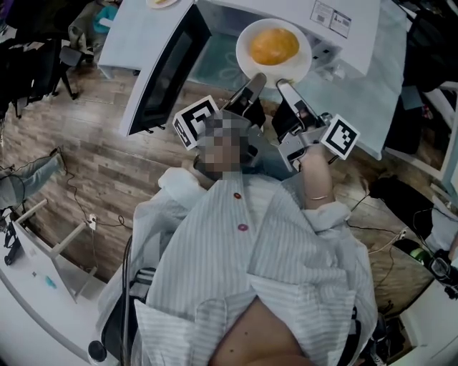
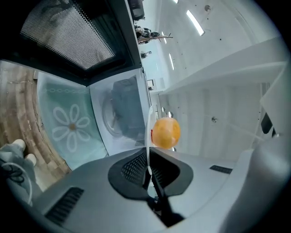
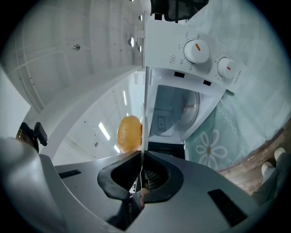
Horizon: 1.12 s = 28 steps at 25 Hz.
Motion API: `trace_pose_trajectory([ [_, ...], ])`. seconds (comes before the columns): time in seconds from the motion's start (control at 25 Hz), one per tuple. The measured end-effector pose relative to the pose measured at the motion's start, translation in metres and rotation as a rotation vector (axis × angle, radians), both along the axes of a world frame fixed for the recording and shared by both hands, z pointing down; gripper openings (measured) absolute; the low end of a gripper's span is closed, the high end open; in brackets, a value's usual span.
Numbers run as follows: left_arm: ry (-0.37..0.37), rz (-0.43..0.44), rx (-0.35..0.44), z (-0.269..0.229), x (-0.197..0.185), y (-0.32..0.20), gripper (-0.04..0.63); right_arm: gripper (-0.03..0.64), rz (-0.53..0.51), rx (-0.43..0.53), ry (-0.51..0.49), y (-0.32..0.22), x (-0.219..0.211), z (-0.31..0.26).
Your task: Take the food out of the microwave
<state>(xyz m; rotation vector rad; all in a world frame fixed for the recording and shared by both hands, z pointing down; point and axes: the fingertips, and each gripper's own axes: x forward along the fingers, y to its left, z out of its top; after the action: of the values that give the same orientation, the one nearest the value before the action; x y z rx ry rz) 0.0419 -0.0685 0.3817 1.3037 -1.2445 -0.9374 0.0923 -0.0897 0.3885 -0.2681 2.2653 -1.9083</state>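
A white plate point(image 1: 247, 63) carries a round orange food point(image 1: 274, 45) in front of the open microwave point(image 1: 336, 21). My left gripper point(image 1: 256, 80) and right gripper point(image 1: 285, 87) are both shut on the plate's near rim, side by side. In the left gripper view the plate point(image 2: 149, 132) shows edge-on between the jaws of the left gripper point(image 2: 149, 157), with the food point(image 2: 166, 132) beyond. In the right gripper view the plate's edge point(image 3: 143, 113) runs between the jaws of the right gripper point(image 3: 142, 159), the food point(image 3: 129, 133) to its left.
The microwave door point(image 1: 168, 68) stands swung open at the left. Its empty cavity point(image 3: 175, 111) sits under two knobs point(image 3: 196, 51). A pale cloth with a flower print point(image 2: 68, 123) covers the table, with wooden floor point(image 1: 107, 164) below.
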Motion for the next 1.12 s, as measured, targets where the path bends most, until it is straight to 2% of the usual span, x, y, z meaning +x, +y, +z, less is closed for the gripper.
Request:
trace_pose_trajectory([
  [0.12,0.023,0.004,-0.001,-0.003,0.005,0.000,0.021,0.043,0.009,0.009,0.002,0.000,0.004,-0.003],
  [0.28,-0.004,0.019,0.025,-0.010,0.004,0.000,0.021,0.041,0.020,0.014,0.001,0.002,0.006,-0.011],
  [0.44,0.014,0.019,0.031,-0.018,0.007,0.002,0.020,0.041,0.019,0.032,-0.012,0.003,0.007,-0.020],
  [0.6,0.001,0.024,0.048,-0.019,0.008,0.002,0.020,0.041,0.024,0.036,-0.022,0.004,0.009,-0.022],
  [0.76,0.029,0.026,0.031,-0.021,0.010,0.004,0.020,0.041,0.026,0.035,-0.028,0.005,0.009,-0.024],
  [1.12,0.018,0.036,0.040,-0.022,0.011,0.005,0.020,0.041,0.037,0.032,-0.036,0.007,0.011,-0.026],
])
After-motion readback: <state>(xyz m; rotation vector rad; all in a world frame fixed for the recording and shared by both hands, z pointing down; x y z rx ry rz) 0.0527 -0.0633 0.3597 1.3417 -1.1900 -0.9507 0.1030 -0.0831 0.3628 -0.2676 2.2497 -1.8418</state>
